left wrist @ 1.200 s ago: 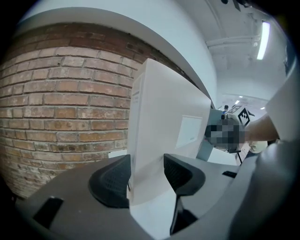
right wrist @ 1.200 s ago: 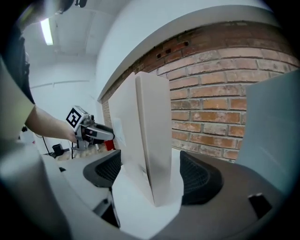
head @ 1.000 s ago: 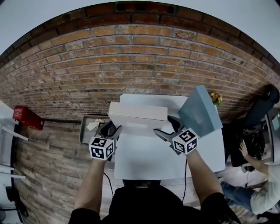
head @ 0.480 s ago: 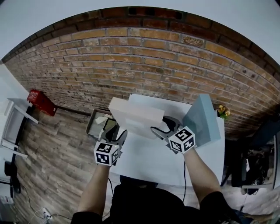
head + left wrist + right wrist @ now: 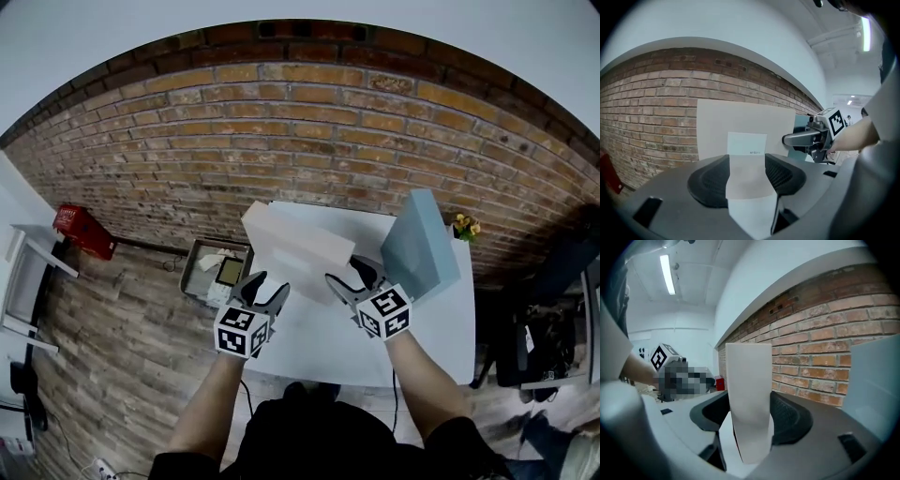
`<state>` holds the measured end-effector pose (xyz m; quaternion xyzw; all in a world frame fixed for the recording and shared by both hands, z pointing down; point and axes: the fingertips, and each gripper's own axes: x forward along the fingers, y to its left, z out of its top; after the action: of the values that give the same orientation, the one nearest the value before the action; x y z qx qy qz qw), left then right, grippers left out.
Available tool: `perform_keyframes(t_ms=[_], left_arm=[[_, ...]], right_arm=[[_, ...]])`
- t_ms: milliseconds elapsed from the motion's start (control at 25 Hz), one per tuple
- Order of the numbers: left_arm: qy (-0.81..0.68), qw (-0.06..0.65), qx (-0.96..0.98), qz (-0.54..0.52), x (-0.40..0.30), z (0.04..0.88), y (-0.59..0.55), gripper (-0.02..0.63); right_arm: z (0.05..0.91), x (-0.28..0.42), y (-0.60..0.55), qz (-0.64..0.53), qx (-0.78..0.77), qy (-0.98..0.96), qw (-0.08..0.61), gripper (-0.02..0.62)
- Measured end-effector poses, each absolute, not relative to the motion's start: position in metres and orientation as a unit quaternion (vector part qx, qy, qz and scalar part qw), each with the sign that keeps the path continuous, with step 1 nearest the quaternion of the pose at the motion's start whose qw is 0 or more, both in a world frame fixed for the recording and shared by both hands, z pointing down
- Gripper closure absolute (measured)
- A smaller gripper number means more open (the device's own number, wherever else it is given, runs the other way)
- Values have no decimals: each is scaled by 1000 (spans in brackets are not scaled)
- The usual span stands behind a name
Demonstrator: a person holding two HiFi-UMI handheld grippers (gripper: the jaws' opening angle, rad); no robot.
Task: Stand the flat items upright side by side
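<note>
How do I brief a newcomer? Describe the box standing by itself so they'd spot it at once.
Start at the white table in front of the brick wall. On its right side, near a small flower pot at the far corner, a flat box stands upright. Unlike the white box mid-table, it is blue-grey.

left gripper (image 5: 267,286): grey body, black jaws, 1 black-white marker cube | right gripper (image 5: 347,274): same | top (image 5: 309,441): black
</note>
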<state>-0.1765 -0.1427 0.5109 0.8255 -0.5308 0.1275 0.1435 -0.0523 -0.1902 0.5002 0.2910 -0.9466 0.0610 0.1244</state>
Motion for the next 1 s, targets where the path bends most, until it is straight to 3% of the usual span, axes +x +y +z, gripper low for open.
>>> perform_keyframes(t_ms=[1000], left_arm=[[-355,110,919,132,-69,496,-133,368]], right_arm=[[500,86,-148,43,638,-761,112,313]])
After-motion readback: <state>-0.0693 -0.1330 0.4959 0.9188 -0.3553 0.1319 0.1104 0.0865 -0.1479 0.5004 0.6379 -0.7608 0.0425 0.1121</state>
